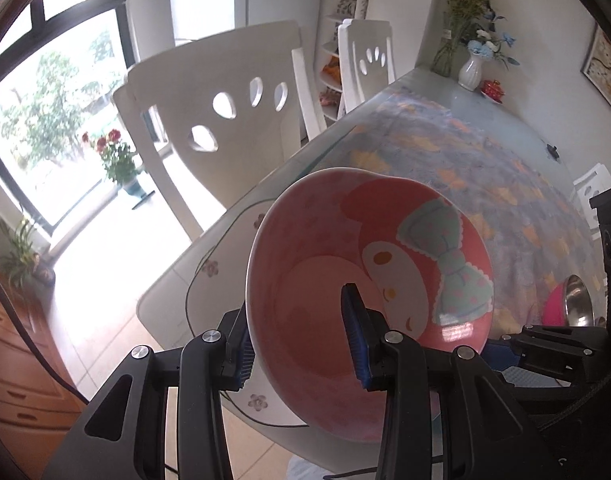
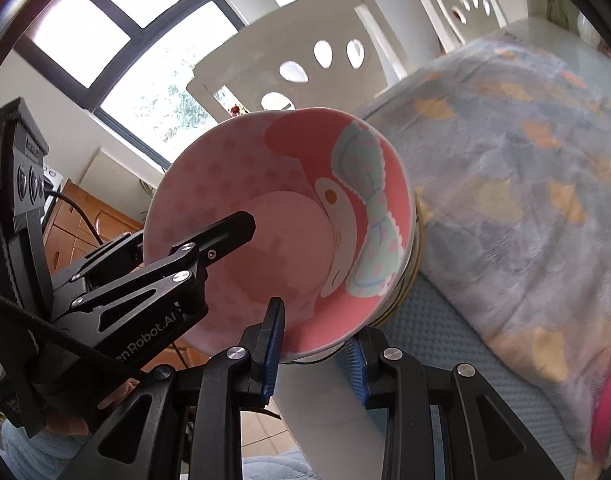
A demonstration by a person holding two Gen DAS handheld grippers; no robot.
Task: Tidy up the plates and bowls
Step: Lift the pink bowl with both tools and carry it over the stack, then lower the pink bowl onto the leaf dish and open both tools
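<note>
Gripping a pink cartoon bowl [image 1: 369, 264] by its rim, the left gripper [image 1: 297, 344] holds it tilted above the near corner of a glass-topped table [image 1: 437, 92], one blue pad inside the bowl and one outside. In the right wrist view the right gripper [image 2: 315, 346] also pinches the same bowl's lower rim, one pad inside, the other against the outer wall; a second rim with a yellow stripe peeks out behind it, perhaps another dish nested beneath. A white flowered plate [image 1: 209, 276] lies flat on the table under the bowl, and a pink-sided steel bowl [image 1: 573, 304] sits near the right edge on the floral cloth [image 1: 485, 176]. The step appears to be carrying the bowl toward a stacking spot. Next it probably needs levelling, then lowering gently before either clamp lets go
</note>
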